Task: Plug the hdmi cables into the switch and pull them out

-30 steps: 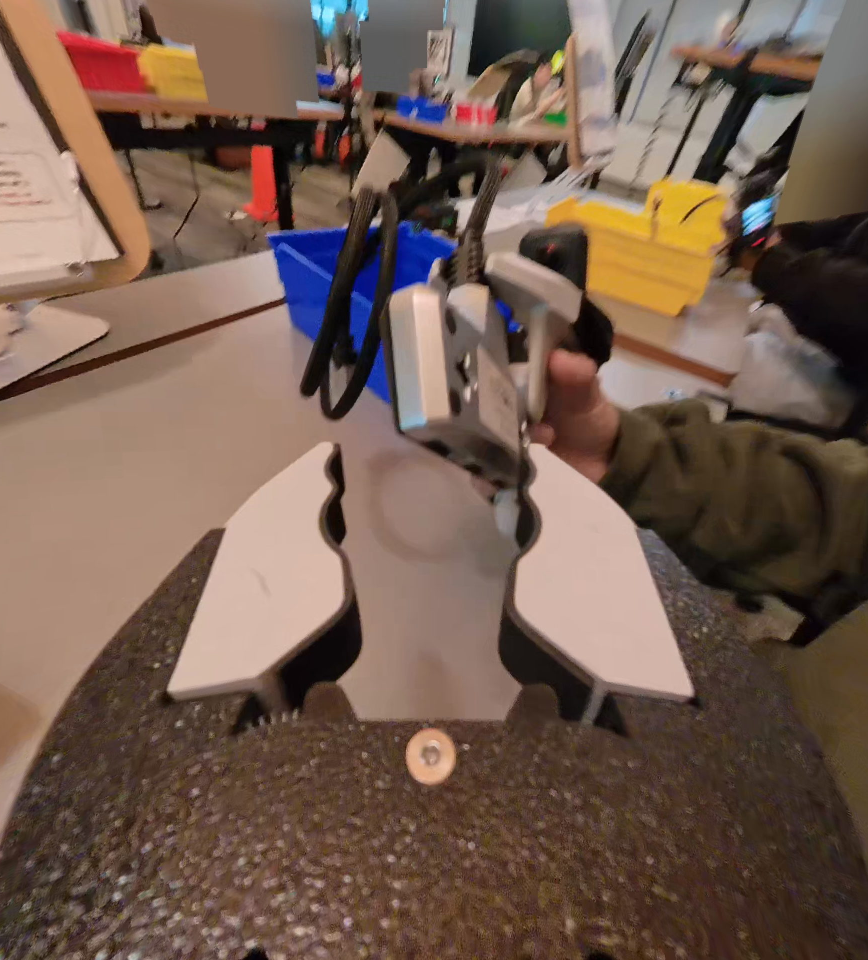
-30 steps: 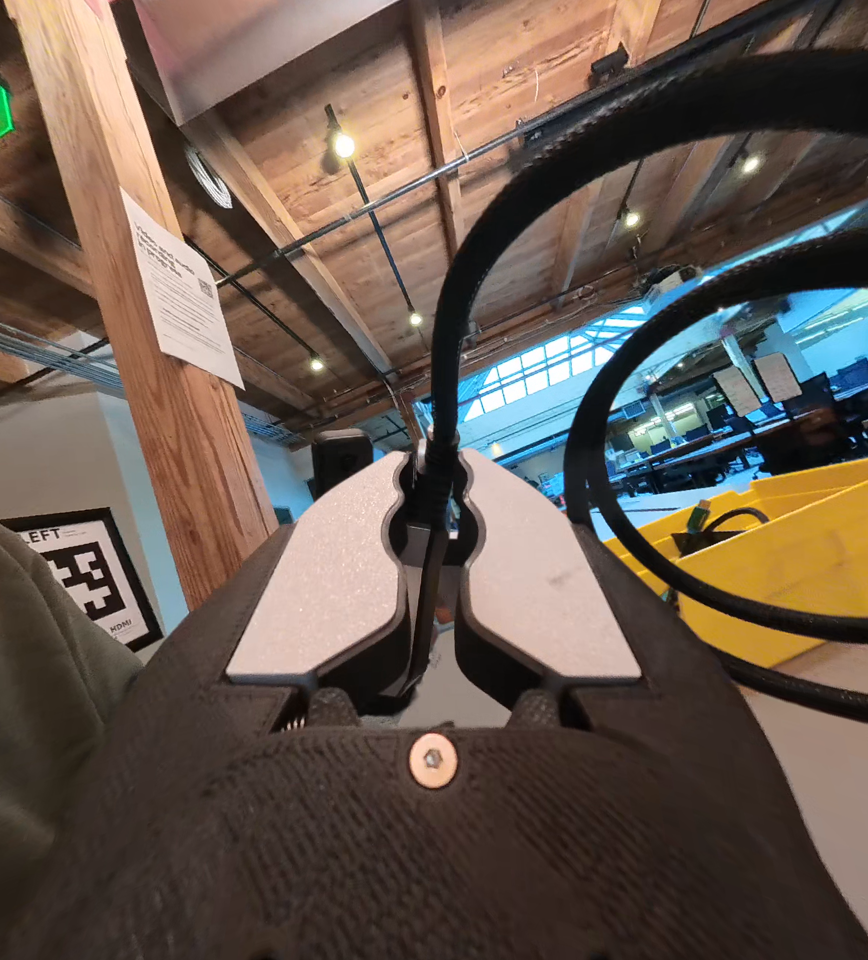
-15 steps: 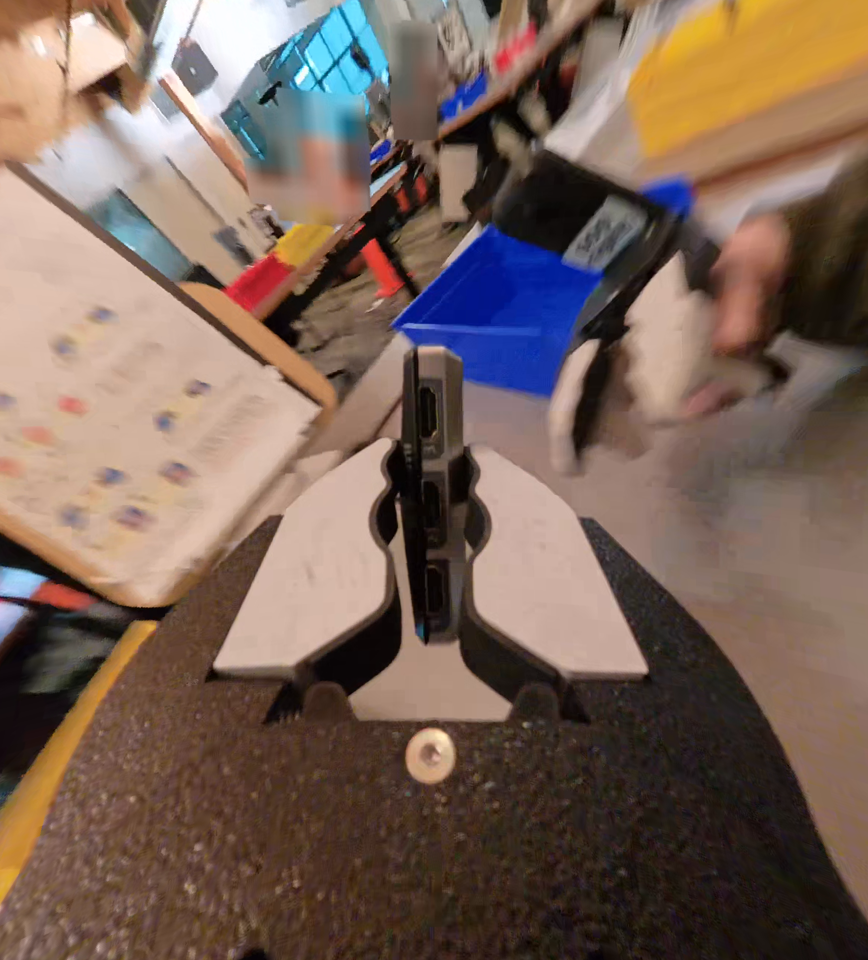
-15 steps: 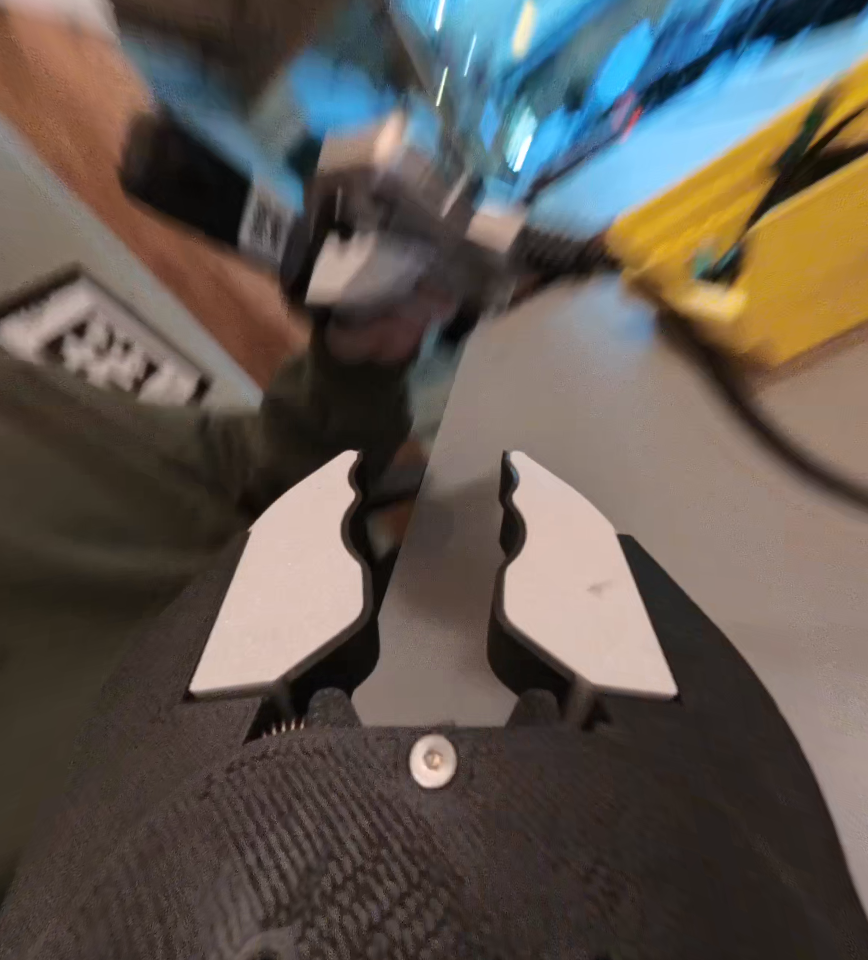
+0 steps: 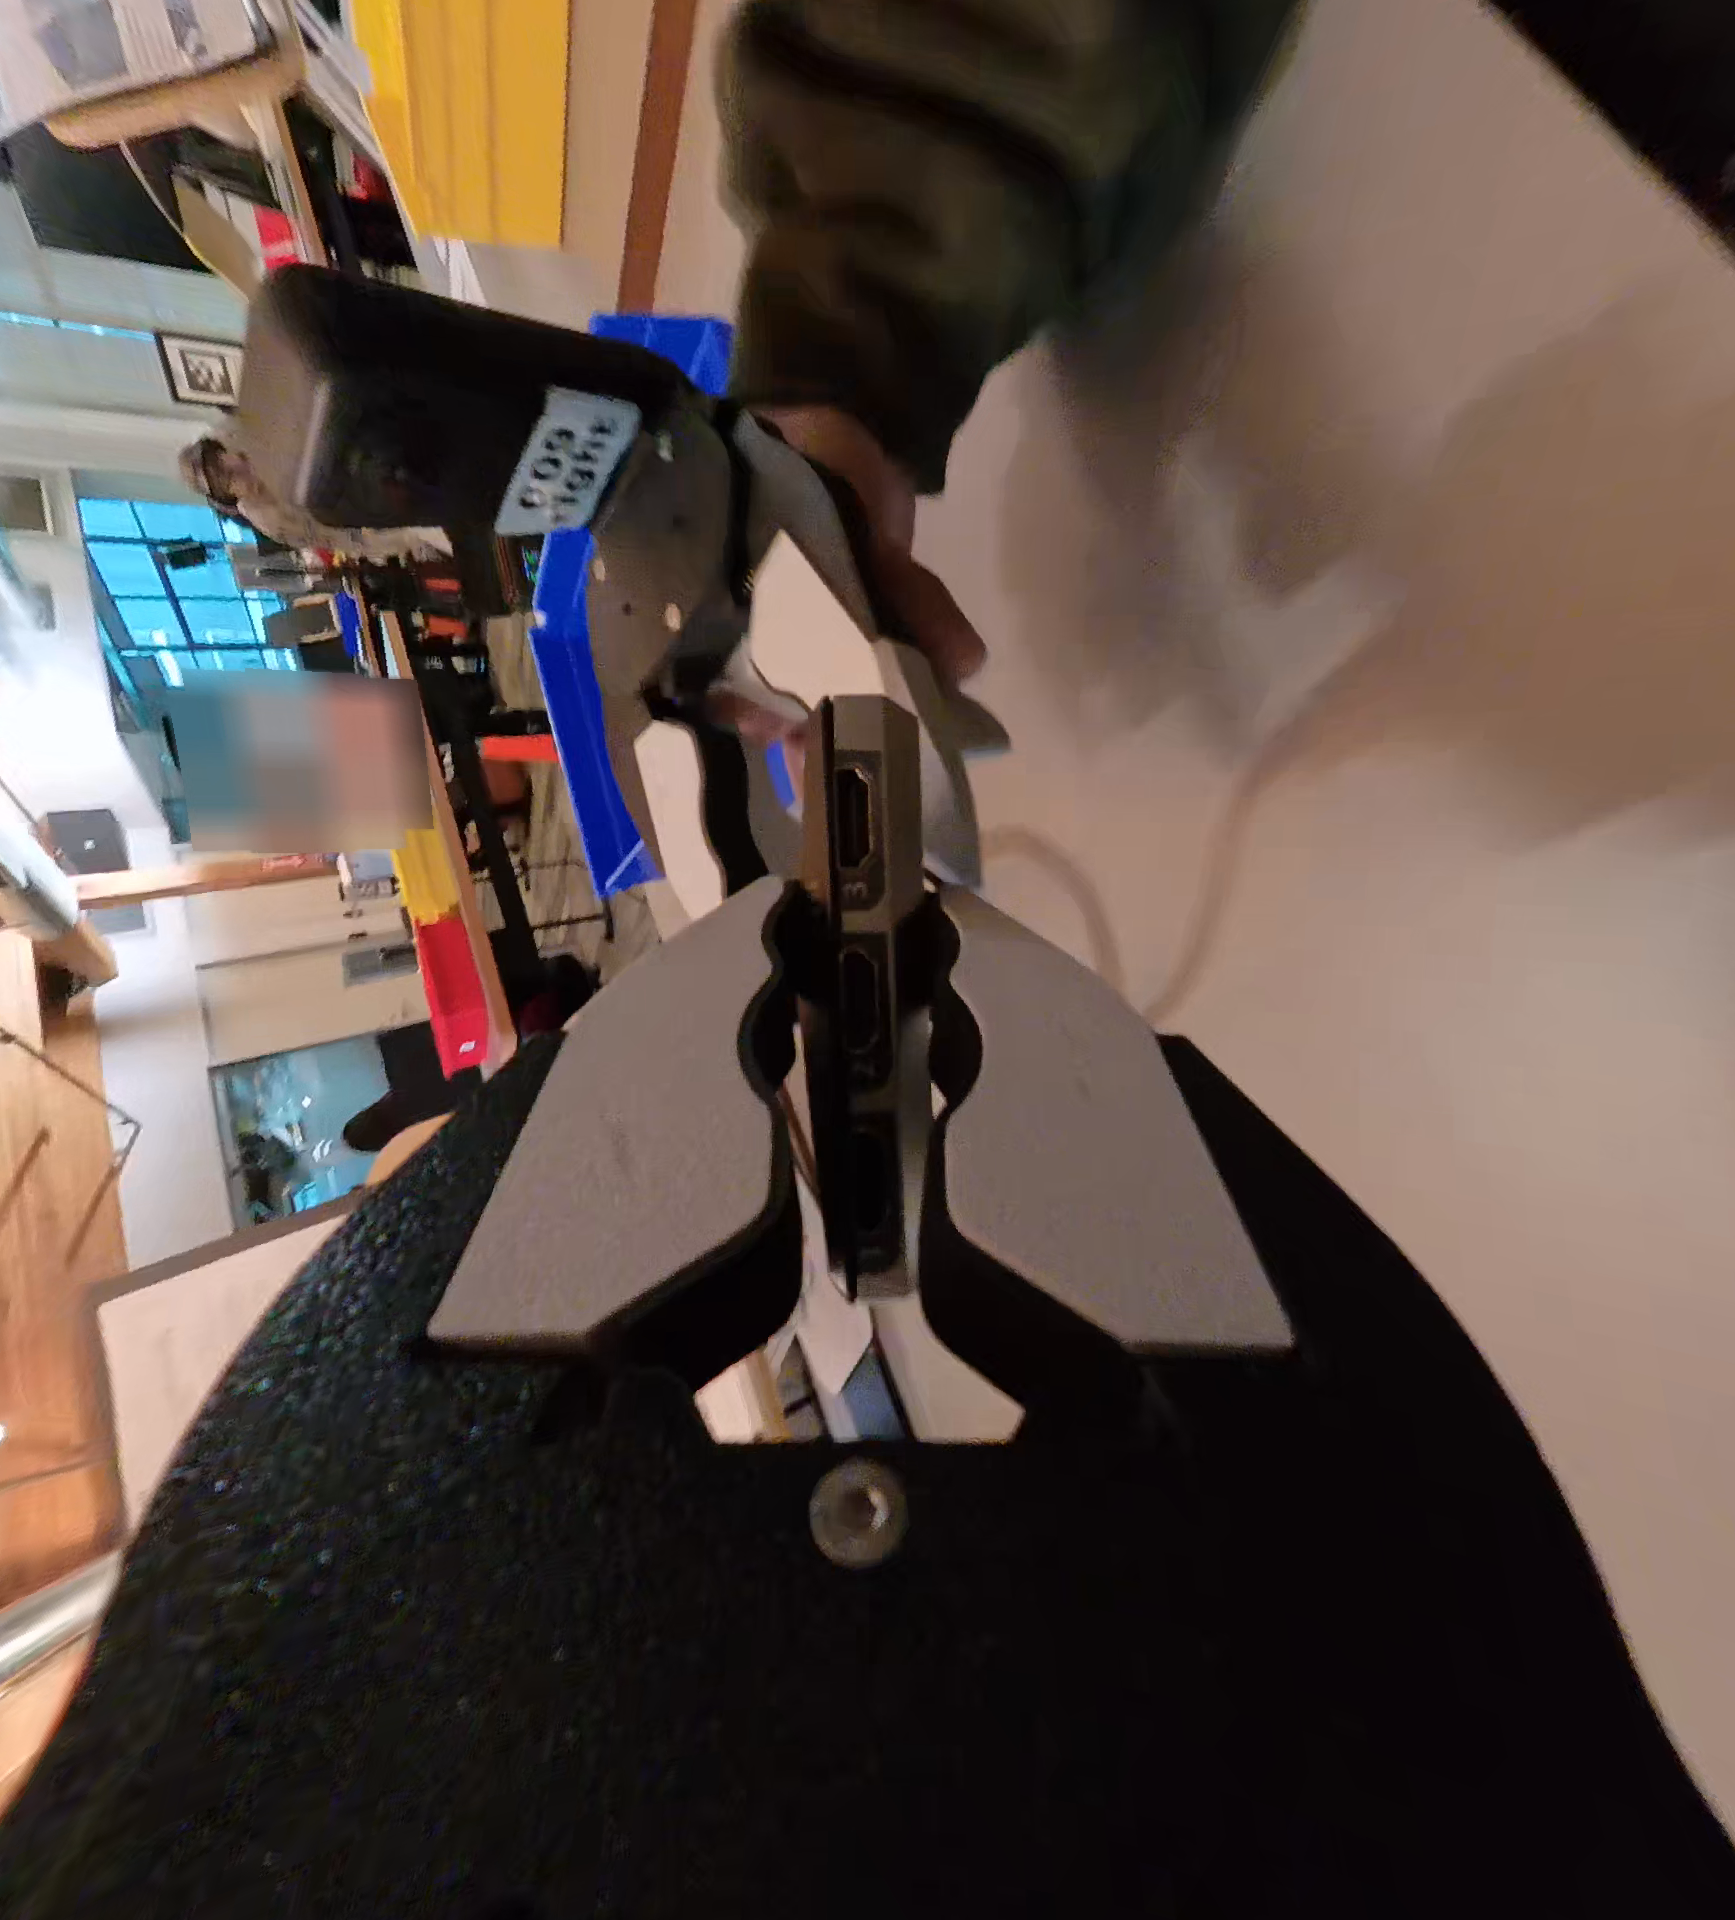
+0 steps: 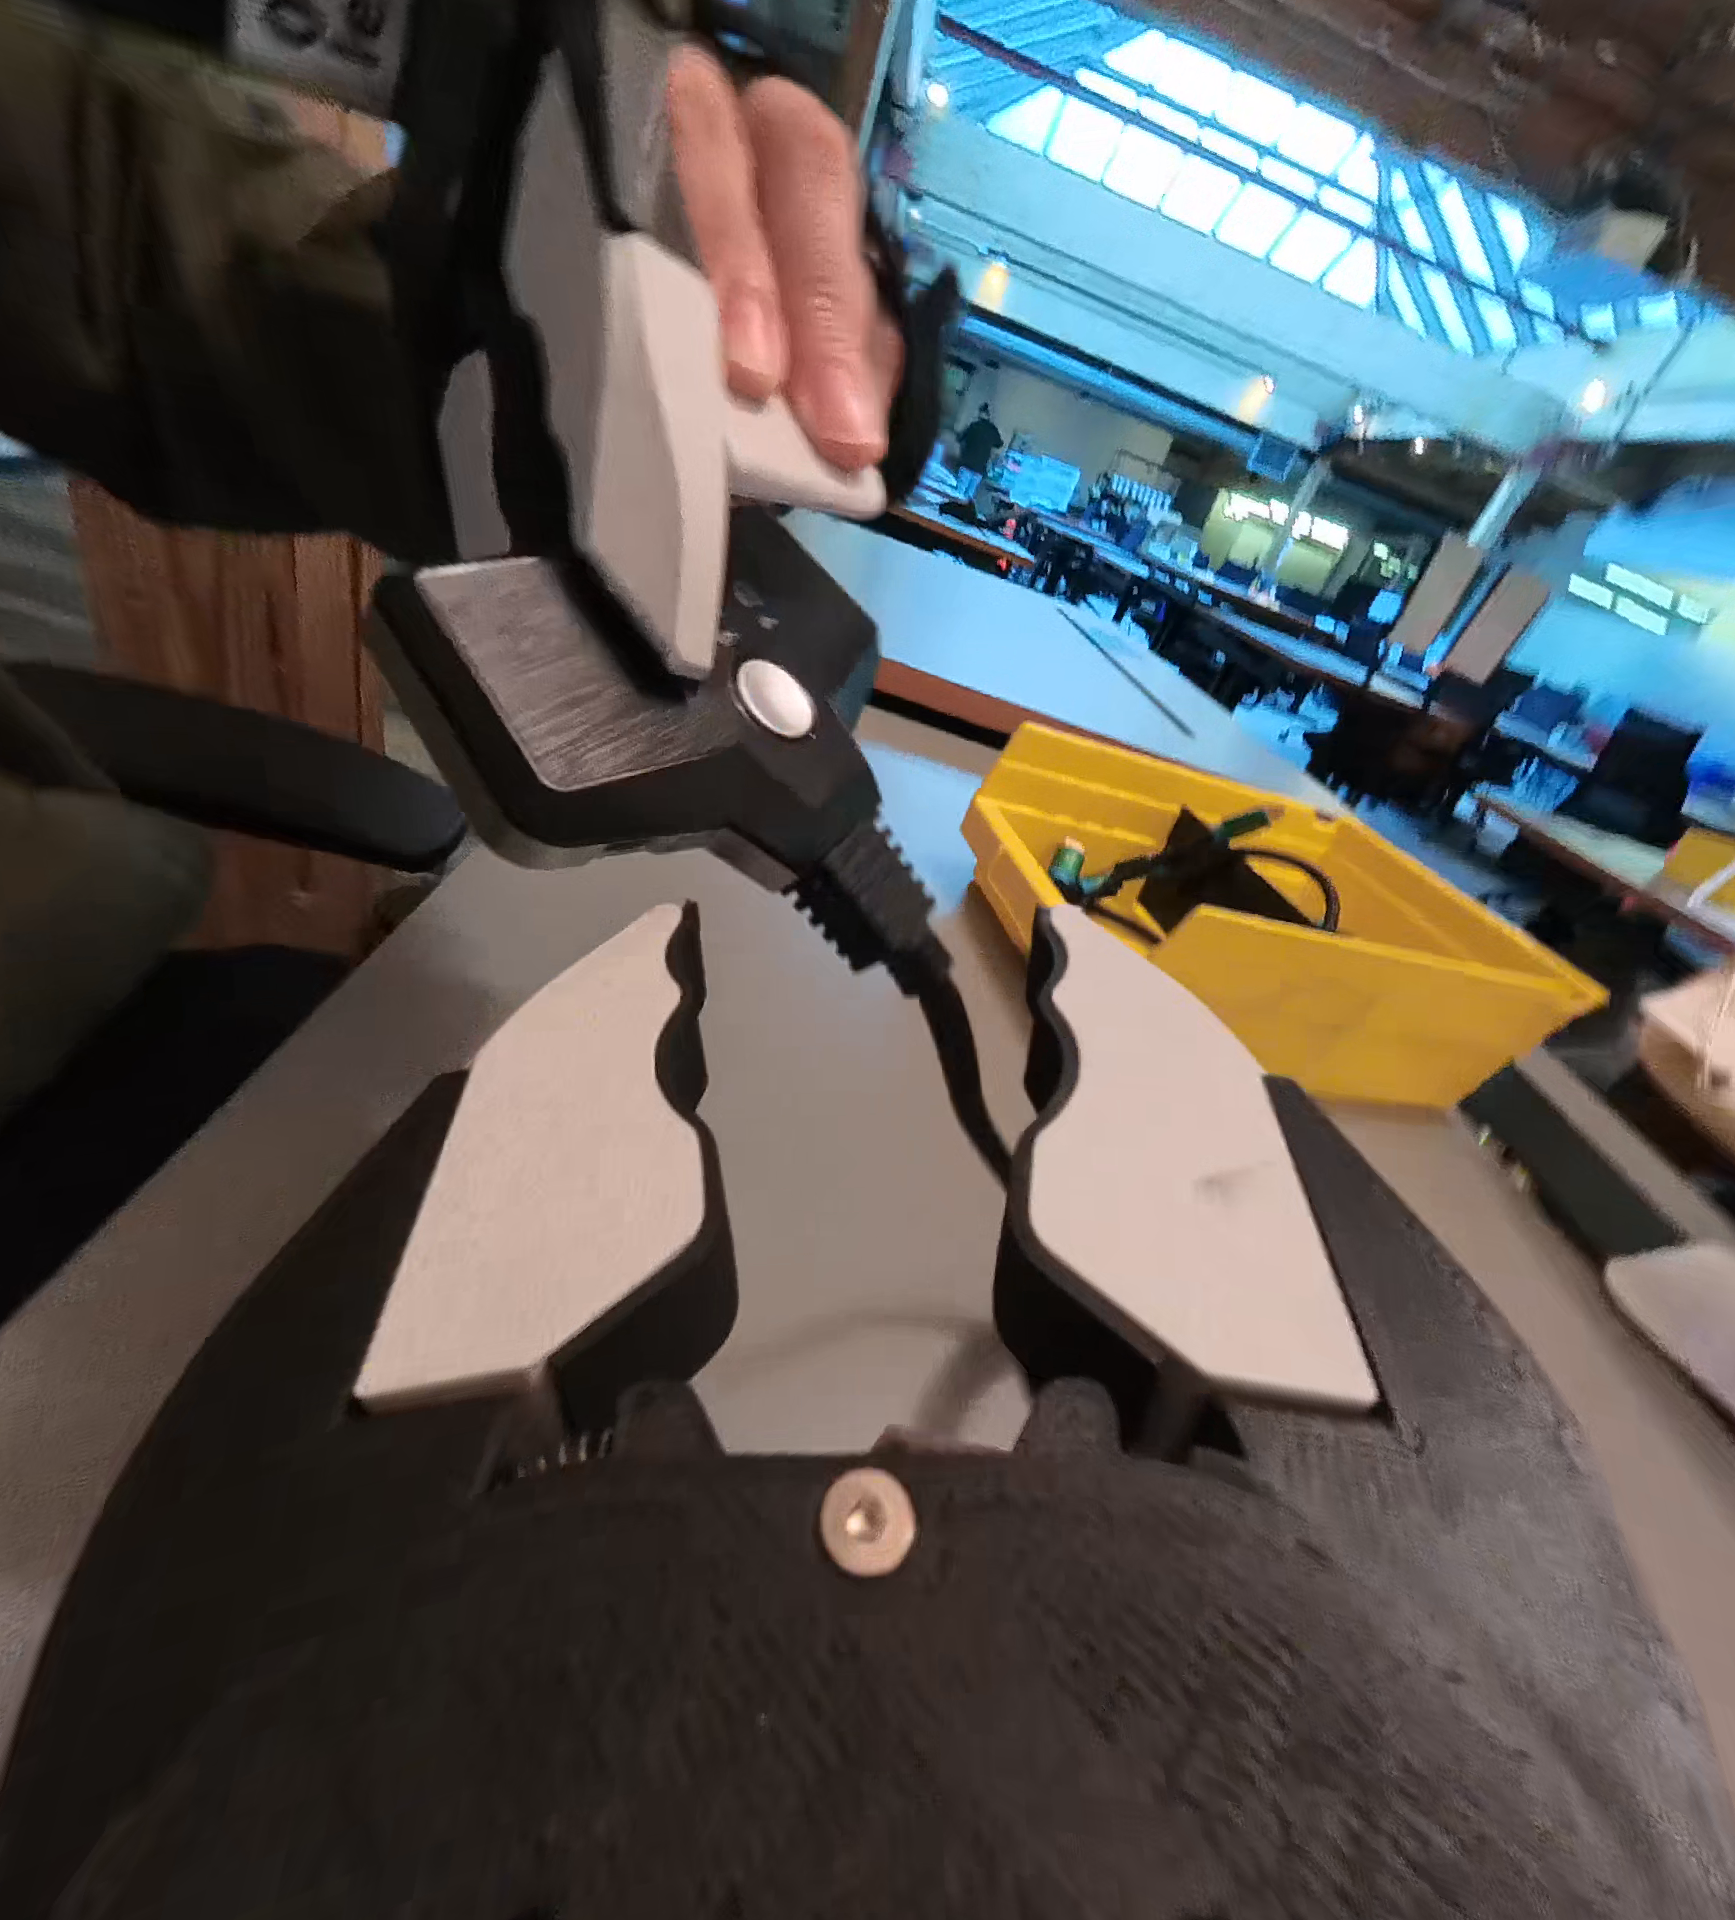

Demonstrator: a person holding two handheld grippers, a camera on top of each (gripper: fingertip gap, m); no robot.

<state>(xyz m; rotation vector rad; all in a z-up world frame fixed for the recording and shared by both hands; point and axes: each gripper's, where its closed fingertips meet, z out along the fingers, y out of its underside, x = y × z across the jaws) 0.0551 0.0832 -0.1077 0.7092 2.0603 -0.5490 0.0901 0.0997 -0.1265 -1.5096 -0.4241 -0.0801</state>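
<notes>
My left gripper (image 5: 858, 899) is shut on the dark grey HDMI switch (image 5: 868, 790), held edge-on with its row of ports facing the camera; the ports are empty. This view is rolled sideways. In the right wrist view the switch (image 6: 614, 717) hangs above the table, pinched by a left finger (image 6: 645, 447). Its black cable (image 6: 904, 935) runs down between the fingertips of my right gripper (image 6: 863, 920), which is open and holds nothing. The right gripper's fingers (image 5: 801, 540) show just beyond the switch in the left wrist view.
A yellow bin (image 6: 1362, 997) with cables in it stands on the grey table (image 6: 821, 1195) to the right. A blue bin (image 5: 582, 665) lies behind the right gripper. An olive sleeve (image 6: 167, 312) fills the upper left.
The right gripper let go of the cable it held and opened. The left gripper shut on the switch, then rolled sideways with it.
</notes>
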